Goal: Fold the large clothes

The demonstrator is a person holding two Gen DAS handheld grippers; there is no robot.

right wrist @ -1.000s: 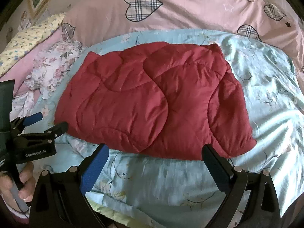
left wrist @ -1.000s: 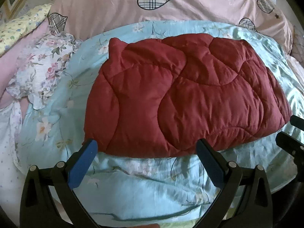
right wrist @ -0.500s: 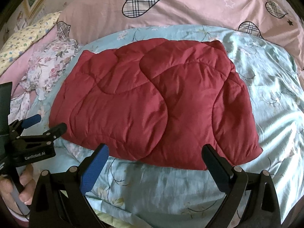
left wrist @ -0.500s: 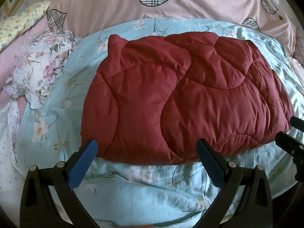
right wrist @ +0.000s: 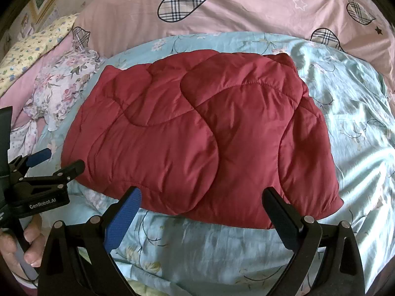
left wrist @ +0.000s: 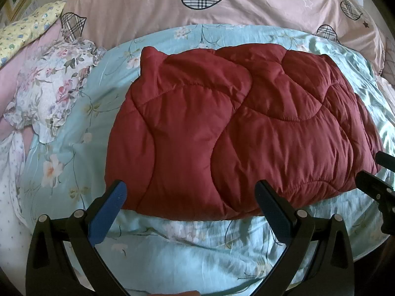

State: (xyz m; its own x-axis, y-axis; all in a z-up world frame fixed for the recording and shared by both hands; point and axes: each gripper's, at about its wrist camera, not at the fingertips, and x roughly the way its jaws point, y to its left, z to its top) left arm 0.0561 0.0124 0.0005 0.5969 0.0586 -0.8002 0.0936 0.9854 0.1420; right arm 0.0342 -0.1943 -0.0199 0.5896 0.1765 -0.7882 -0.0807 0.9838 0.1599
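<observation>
A dark red quilted padded garment (left wrist: 234,133) lies folded into a thick rectangle on the light blue floral bedsheet (left wrist: 172,246); it also shows in the right wrist view (right wrist: 197,135). My left gripper (left wrist: 190,197) is open and empty, its fingertips at the garment's near edge towards the left. My right gripper (right wrist: 201,203) is open and empty, its fingertips at the near edge towards the right. The left gripper also shows at the left of the right wrist view (right wrist: 53,160). The right gripper's tips show at the right edge of the left wrist view (left wrist: 370,170).
A pink duvet with plaid hearts (left wrist: 197,2) lies bunched behind the sheet. A white floral cloth (left wrist: 51,86) lies left of the garment. A yellow flowered pillow (right wrist: 29,51) sits at the far left. Bare sheet (right wrist: 358,123) lies to the garment's right.
Both grippers have moved forward towards the garment's near edge, so it fills more of each view. The garment has not moved. Both grippers stay open.
</observation>
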